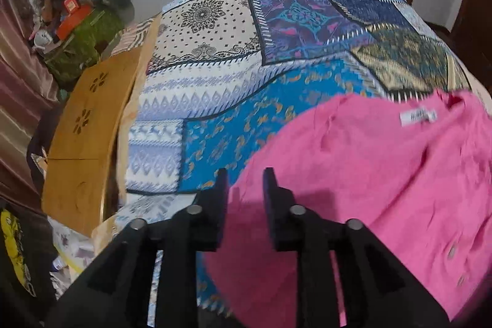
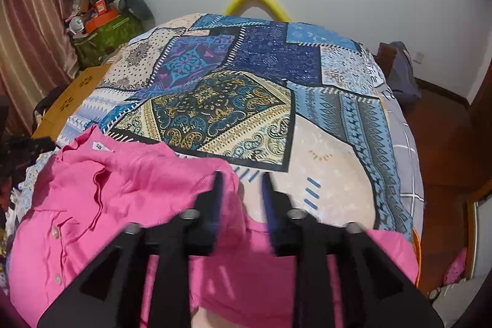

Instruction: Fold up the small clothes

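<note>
A pink buttoned shirt (image 1: 384, 183) with a white neck label lies on a bed under a blue patchwork cover (image 1: 233, 57). My left gripper (image 1: 245, 178) hangs over the shirt's left edge, its jaws open with nothing between them. In the right wrist view the same pink shirt (image 2: 129, 186) lies rumpled at the near left, its collar and label toward the far left. My right gripper (image 2: 241, 182) stands open above the shirt's right edge, where pink cloth meets the patchwork cover (image 2: 246, 100). Neither pair of pads presses on the cloth.
A yellow-brown cardboard box (image 1: 83, 125) stands by the bed's left side, with a pile of bags and boxes (image 1: 77, 20) beyond it against striped curtains. A yellow hoop (image 2: 256, 0) rises behind the bed. Wooden floor (image 2: 442, 131) and a dark bag lie to the right.
</note>
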The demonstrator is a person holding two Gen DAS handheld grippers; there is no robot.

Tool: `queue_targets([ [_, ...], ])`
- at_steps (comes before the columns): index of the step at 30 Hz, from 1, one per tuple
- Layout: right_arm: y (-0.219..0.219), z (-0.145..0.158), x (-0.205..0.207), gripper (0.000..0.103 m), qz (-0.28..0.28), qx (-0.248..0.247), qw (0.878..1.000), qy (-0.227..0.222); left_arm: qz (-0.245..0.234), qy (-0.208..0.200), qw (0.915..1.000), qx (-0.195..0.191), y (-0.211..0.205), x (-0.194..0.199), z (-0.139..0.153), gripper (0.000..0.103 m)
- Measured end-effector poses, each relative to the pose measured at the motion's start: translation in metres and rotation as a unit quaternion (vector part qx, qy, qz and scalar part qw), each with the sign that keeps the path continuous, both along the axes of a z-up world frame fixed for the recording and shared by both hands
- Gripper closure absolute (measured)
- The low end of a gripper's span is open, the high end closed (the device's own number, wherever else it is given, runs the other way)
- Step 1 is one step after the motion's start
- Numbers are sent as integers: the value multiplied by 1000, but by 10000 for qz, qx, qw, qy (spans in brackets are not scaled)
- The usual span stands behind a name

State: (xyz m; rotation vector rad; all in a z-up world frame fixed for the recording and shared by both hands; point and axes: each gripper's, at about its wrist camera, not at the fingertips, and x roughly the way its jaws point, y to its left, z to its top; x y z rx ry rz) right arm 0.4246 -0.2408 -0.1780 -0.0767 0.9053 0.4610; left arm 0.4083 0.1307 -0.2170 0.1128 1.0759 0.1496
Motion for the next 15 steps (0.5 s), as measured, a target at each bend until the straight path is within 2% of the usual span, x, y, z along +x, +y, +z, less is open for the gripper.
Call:
queue_targets([
  [3, -12, 8, -6, 57, -97, -102, 9998, -159, -23, 6, 9998, -219, -13, 13, -1, 79],
  [5, -27, 12, -9, 57, -224, -51, 9996, -160, -122, -38, 9992, -379, -27, 19, 1, 79],
  [7, -44, 14, -11, 57, -382, -35, 9992, -126, -337, -58, 9985, -429, -49, 27, 3, 74],
  [9, -58, 13, -14, 57, -528, -73, 9985, -117, -482, -72, 9981, -371, -70, 35, 3, 57],
  [11, -77, 12, -19, 57, -685, -166, 9975, -103, -709, -43, 9970, -306, -93, 43, 0, 49],
  [13, -92, 8, -23, 57, -797, -251, 9965, -58, -976, 88, 9952, -54, -116, 51, -8, 47],
  [15, -104, 6, -26, 57, -870, -290, 9958, -2, -1007, -81, 9944, 311, -131, 55, -10, 47],
])
